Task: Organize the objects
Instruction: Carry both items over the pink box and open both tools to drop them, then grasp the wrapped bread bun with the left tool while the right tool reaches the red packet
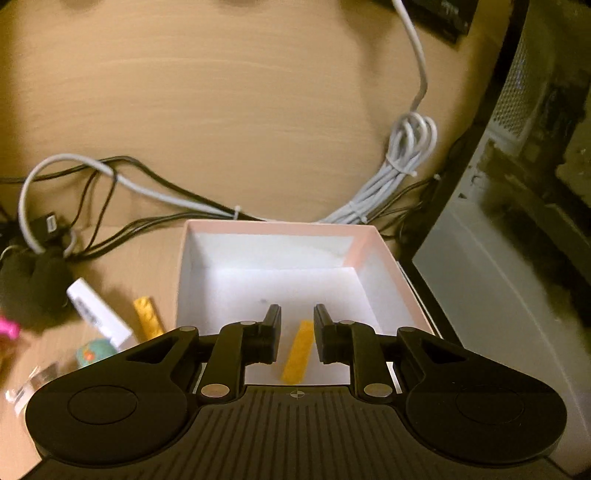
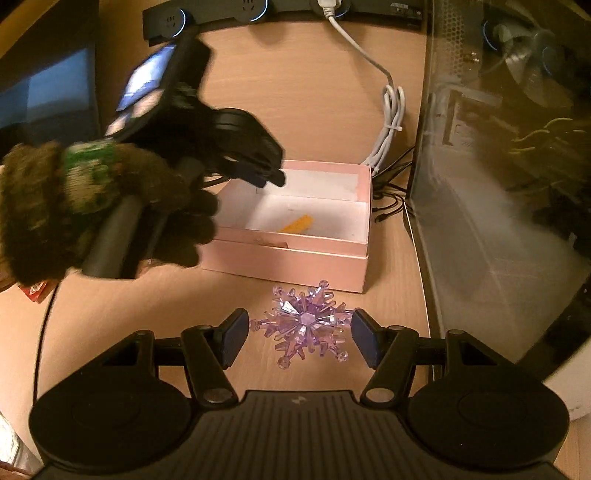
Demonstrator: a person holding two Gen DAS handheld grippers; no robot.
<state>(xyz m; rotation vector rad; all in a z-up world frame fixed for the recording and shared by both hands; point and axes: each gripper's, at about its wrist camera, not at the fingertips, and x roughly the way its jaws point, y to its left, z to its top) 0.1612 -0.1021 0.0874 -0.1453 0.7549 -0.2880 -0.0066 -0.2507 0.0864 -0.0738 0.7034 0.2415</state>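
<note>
A pink box (image 1: 280, 226) with a white inside stands open on the desk; it also shows in the right wrist view (image 2: 295, 264). A yellow brick (image 1: 297, 356) lies loose on its floor, also in the right wrist view (image 2: 297, 224). My left gripper (image 1: 297, 317) is open above the box, over the brick; it also shows in the right wrist view (image 2: 271, 177). My right gripper (image 2: 299, 325) is open around a purple crystal snowflake (image 2: 306, 325) lying on the desk in front of the box, pads apart from it.
Left of the box lie a second yellow brick (image 1: 147, 317), a white stick (image 1: 98, 314), a teal ball (image 1: 94, 352) and a pink piece (image 1: 7, 328). Cables (image 1: 402, 162) run behind the box. A glass-sided computer case (image 2: 498, 184) stands at the right, a power strip (image 2: 280, 11) at the back.
</note>
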